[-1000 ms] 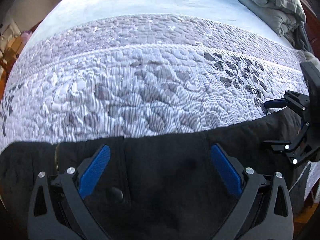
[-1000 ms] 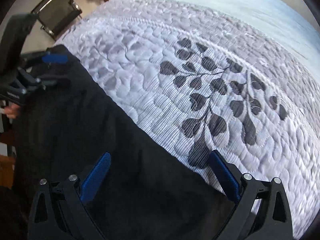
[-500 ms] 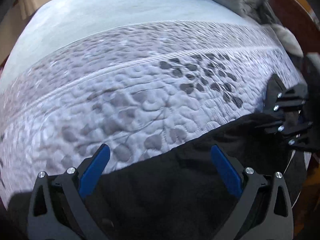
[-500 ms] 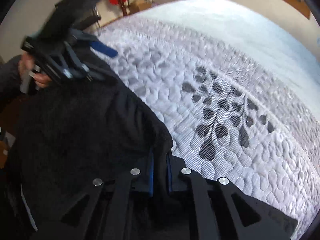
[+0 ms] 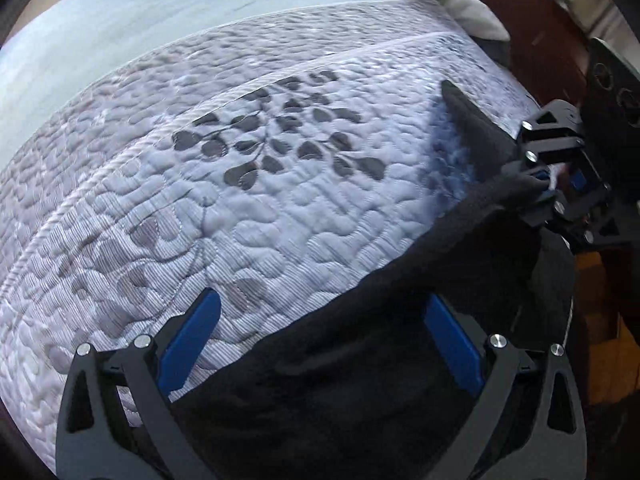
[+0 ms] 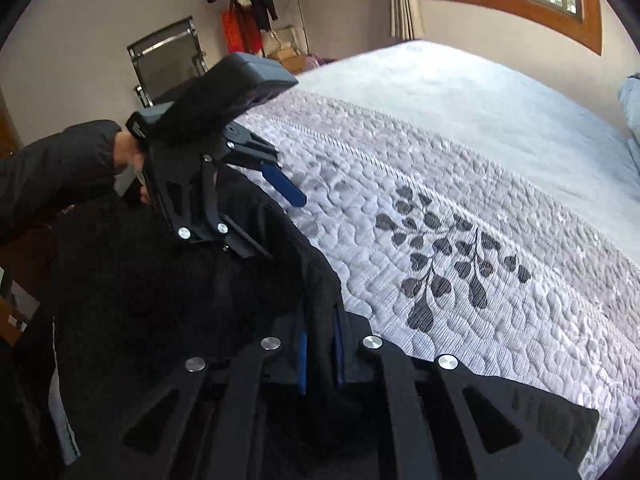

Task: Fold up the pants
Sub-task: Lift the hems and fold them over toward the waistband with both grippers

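Black pants (image 5: 360, 380) lie at the near edge of a quilted white mattress (image 5: 240, 180). My left gripper (image 5: 324, 328) is open, its jaws wide apart over the pants' edge, with the right blue pad over the cloth. My right gripper (image 6: 320, 340) is shut on a raised fold of the black pants (image 6: 200, 300); it shows in the left wrist view (image 5: 548, 184) lifting a corner of cloth. The left gripper (image 6: 276, 216) shows open in the right wrist view, held above the pants.
The mattress has a dark leaf print (image 6: 452, 264) beside the pants. Grey bedding (image 5: 468, 16) is piled at the far corner. A dark wooden bed frame (image 5: 520, 40) runs along the right. A chair (image 6: 168, 56) and hanging clothes (image 6: 248, 8) stand by the wall.
My right gripper closed on the pants' edge and lifted it. My left gripper stayed open and swung right and up, so the pants fill less of its view.
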Demonstrator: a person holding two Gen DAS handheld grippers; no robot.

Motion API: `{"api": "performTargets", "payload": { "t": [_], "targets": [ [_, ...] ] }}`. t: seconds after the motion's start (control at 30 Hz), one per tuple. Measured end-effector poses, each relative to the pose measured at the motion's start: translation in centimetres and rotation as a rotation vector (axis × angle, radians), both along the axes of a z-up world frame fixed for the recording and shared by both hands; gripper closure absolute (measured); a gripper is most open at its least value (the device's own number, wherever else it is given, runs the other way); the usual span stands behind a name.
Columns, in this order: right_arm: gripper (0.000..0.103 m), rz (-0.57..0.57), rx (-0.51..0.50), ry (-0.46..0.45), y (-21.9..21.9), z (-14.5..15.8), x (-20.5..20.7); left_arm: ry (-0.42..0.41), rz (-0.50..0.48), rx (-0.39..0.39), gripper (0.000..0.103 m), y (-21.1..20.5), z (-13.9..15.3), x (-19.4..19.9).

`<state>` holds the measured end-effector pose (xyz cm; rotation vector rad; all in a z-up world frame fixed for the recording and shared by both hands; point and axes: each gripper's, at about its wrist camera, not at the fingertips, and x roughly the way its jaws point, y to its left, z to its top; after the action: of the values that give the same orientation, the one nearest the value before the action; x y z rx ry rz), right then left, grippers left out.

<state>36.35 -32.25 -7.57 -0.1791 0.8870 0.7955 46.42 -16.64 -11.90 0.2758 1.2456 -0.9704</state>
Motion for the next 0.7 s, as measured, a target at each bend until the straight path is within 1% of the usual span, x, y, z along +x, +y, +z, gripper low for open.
{"api": "performTargets", "payload": {
  "t": [0.03, 0.07, 0.13, 0.17, 0.2, 0.27, 0.33, 0.43, 0.53, 0.6, 0.7],
  "targets": [
    [0.094, -0.003, 0.004, -0.004, 0.0, 0.1, -0.2, -0.013, -0.021, 0.018, 0.025, -0.2, 0.2, -0.4],
    [0.094, -0.004, 0.005, -0.005, 0.0, 0.1, -0.3, 0.002, -0.05, 0.016, 0.04, -0.3, 0.3, -0.7],
    [0.094, -0.007, -0.011, -0.008, 0.2, 0.0, -0.5, -0.01, -0.057, 0.041, 0.063, -0.5, 0.3, -1.0],
    [0.094, -0.013, -0.014, -0.005, 0.3, -0.2, -0.5, -0.011, -0.059, 0.053, 0.079, -0.4, 0.2, -1.2],
    [0.094, -0.02, -0.012, -0.001, 0.3, -0.4, -0.5, -0.008, -0.057, 0.06, 0.084, -0.3, 0.0, -1.5],
    [0.094, -0.038, -0.004, 0.0, 0.2, -0.4, -0.7, -0.037, -0.046, 0.054, 0.097, 0.0, 0.2, -2.5],
    [0.093, -0.063, 0.004, -0.01, 0.1, -0.2, -1.0, -0.083, -0.026, 0.052, 0.099, 0.4, 0.8, -3.3],
    [0.093, -0.097, 0.014, -0.039, -0.1, 0.8, -2.3, -0.17, 0.02, 0.05, 0.1, 0.7, 2.8, -5.3],
    [0.092, -0.128, 0.018, -0.112, 0.0, 3.0, -5.1, -0.261, 0.067, 0.052, 0.1, 1.0, 6.0, -8.2],
    [0.091, -0.145, 0.041, -0.157, 0.0, 4.4, -7.5, -0.302, 0.102, 0.055, 0.1, 1.3, 8.0, -10.4],
    [0.089, -0.151, 0.025, -0.239, 0.4, 6.0, -11.7, -0.37, 0.1, 0.069, 0.1, 1.6, 10.5, -14.8]
  ]
}}
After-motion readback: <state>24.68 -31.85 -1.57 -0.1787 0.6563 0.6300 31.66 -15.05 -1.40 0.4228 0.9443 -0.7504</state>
